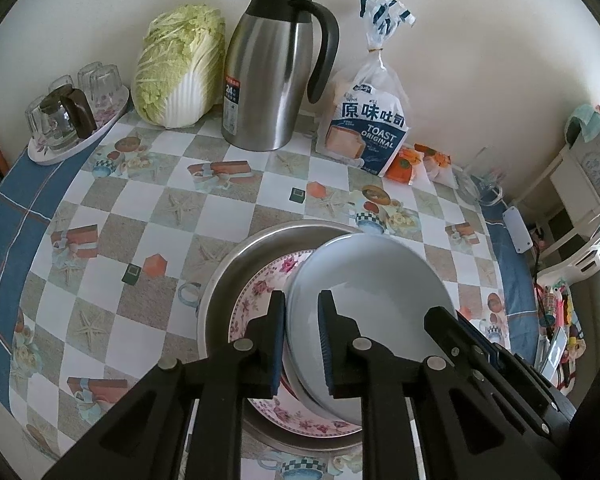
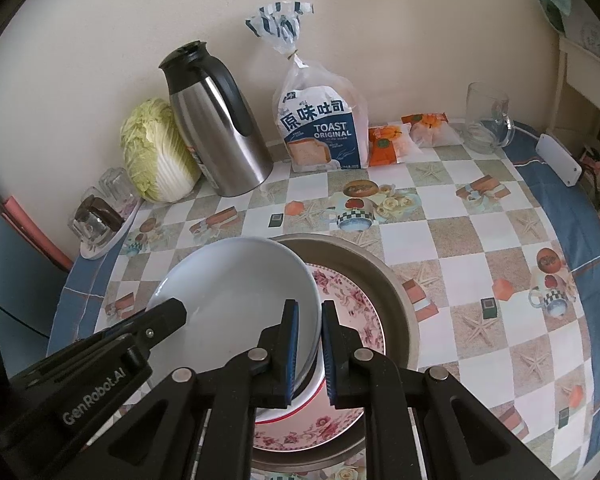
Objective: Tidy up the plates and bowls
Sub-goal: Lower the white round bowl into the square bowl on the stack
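Now both my grippers, left (image 1: 302,340) and right (image 2: 310,346), pinch the grey bowl's (image 1: 364,280) opposite rims; next, lower it level onto the floral plate (image 2: 350,300).

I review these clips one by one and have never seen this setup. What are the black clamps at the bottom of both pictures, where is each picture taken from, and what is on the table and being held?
No robot here: a person holds a two-finger clamp in each hand, and each clamp carries a wide-angle camera looking along its fingers. One picture is from the left gripper, the other from the right gripper. Both grip opposite rims of one pale blue plate, tilted above a floral plate lying in a metal basin. At the back of the patterned tablecloth stand a cabbage, a steel thermos jug, a bag of toast, orange snack packets, a glass mug and a tray of upturned glasses.
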Motion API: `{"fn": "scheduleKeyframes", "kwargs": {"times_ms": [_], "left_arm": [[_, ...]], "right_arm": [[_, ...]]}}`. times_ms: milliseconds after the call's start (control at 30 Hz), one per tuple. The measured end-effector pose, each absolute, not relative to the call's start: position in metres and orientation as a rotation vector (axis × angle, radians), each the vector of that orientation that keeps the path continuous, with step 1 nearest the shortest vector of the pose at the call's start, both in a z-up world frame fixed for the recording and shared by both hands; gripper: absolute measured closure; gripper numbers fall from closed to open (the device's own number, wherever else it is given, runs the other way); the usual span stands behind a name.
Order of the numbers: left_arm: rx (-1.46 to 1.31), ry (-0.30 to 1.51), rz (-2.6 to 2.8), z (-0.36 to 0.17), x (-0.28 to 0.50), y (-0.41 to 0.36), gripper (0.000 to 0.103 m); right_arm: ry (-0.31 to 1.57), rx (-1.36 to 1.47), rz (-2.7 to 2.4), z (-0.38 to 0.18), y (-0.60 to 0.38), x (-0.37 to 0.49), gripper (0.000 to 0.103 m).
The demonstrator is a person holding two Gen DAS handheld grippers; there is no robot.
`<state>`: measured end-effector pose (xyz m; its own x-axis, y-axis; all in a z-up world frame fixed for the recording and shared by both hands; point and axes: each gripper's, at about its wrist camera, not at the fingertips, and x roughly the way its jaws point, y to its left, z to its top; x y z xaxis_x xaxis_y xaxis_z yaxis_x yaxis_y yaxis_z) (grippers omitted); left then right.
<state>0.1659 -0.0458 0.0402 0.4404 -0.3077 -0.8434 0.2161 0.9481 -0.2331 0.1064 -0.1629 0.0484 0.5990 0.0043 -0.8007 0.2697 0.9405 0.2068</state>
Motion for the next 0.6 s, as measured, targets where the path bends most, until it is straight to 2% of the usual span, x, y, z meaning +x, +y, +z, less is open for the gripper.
{"fn": "scheduleKeyframes", "kwargs": {"times_ms": [200, 400, 500, 533, 600], "left_arm": [[-0.111, 1.035, -0.339, 0.053, 0.162, -0.043, 0.08], [-0.124, 0.991, -0.334, 0.07, 0.158, -0.037, 0.061], [-0.116, 0.986, -0.315, 0.072, 0.158, -0.034, 0.045], [-0.113, 0.986, -0.307, 0.071, 0.159, -0.033, 0.036], [-0.119, 0.99, -0.297, 0.069, 0.16, -0.03, 0.031]], "right_arm": [[0.893, 0.329, -0.16, 0.057, -0.166, 0.103, 0.089], [0.863, 0.325, -0.168, 0.067, -0.168, 0.099, 0.089], [0.861, 0.319, -0.177, 0.069, -0.169, 0.098, 0.076], [0.862, 0.315, -0.181, 0.069, -0.169, 0.098, 0.072], [0.865, 0.309, -0.188, 0.068, -0.169, 0.099, 0.061]]}}
